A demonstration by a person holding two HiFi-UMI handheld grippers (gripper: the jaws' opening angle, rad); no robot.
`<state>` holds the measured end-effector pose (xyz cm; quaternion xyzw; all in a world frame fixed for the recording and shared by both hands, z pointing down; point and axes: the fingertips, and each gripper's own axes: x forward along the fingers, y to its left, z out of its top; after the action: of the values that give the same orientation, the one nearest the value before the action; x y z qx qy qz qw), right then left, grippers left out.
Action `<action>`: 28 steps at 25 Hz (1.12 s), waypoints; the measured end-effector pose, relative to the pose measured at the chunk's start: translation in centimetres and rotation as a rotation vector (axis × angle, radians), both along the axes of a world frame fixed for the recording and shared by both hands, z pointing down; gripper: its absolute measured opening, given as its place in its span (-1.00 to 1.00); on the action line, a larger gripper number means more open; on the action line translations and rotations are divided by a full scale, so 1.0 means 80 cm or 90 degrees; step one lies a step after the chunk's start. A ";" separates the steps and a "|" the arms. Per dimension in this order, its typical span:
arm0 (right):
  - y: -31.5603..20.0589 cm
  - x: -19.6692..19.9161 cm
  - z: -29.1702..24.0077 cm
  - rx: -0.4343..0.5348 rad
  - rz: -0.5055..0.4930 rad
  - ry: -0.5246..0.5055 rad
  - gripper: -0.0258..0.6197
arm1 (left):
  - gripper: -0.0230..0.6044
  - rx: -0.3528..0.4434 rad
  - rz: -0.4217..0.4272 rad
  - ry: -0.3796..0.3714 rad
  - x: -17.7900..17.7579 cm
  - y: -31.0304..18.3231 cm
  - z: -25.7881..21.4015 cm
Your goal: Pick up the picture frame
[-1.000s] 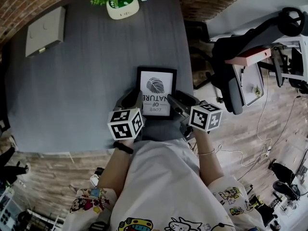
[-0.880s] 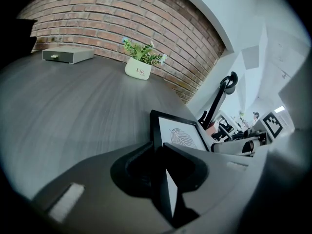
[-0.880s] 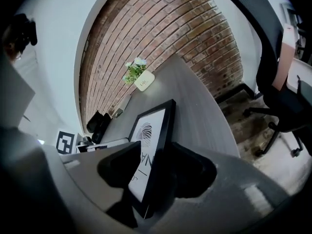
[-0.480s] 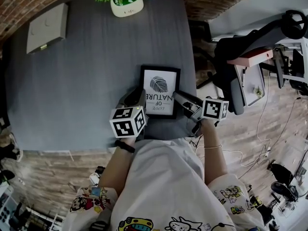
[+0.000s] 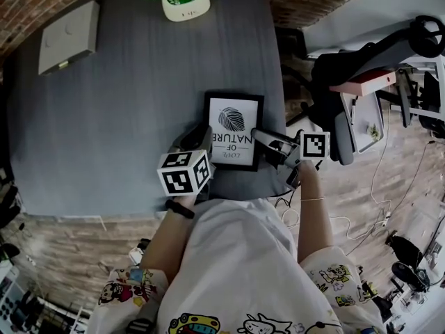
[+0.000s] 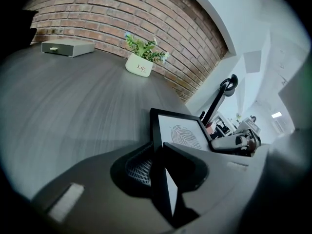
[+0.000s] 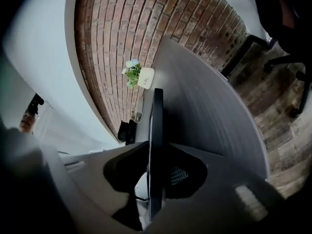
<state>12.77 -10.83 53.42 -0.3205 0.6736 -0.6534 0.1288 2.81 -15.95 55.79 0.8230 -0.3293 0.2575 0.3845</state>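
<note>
Right tongs (image 7: 155, 151) rolled and closed, apparently gripping thin rectangular picture frame (image 5: 233, 127).

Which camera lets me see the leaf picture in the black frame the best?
The head view: it looks down on the whole picture frame, so the leaf and words show. The left gripper view shows it slanted, with the leaf squashed. The right gripper view shows only its thin edge.

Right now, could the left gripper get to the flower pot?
Probably not. The left gripper is shut on the picture frame's left edge, close to the person, and the flower pot stands at the table's far edge, a long stretch away.
</note>
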 end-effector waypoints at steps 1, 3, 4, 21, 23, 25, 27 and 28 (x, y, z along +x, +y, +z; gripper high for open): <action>-0.002 -0.008 -0.001 0.007 -0.014 -0.011 -0.63 | -0.67 0.001 0.006 -0.001 0.000 0.001 0.000; -0.007 -0.030 -0.004 0.012 -0.046 -0.036 -0.63 | -0.67 0.005 0.016 -0.003 0.001 0.002 0.001; -0.010 -0.041 -0.004 0.010 -0.060 -0.041 -0.63 | -0.67 0.005 0.017 -0.003 0.002 0.003 0.001; -0.008 -0.056 0.001 -0.009 -0.069 -0.030 -0.69 | -0.67 0.004 0.019 -0.001 0.003 0.004 0.001; -0.006 -0.050 0.009 -0.019 -0.066 -0.008 -0.71 | -0.67 0.006 0.019 -0.001 0.004 0.003 0.001; -0.003 -0.044 0.019 -0.036 -0.062 0.021 -0.84 | -0.67 0.006 0.017 0.000 0.005 0.003 0.001; -0.003 -0.044 0.019 -0.036 -0.060 0.024 -0.84 | -0.66 0.008 0.016 -0.003 0.005 0.004 0.001; -0.003 -0.044 0.020 -0.037 -0.059 0.028 -0.84 | -0.66 0.009 0.017 -0.004 0.005 0.004 0.001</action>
<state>9.28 -11.04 55.00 -0.3067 0.6715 -0.6705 0.0741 3.24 -15.62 55.90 0.8291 -0.3218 0.2629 0.3739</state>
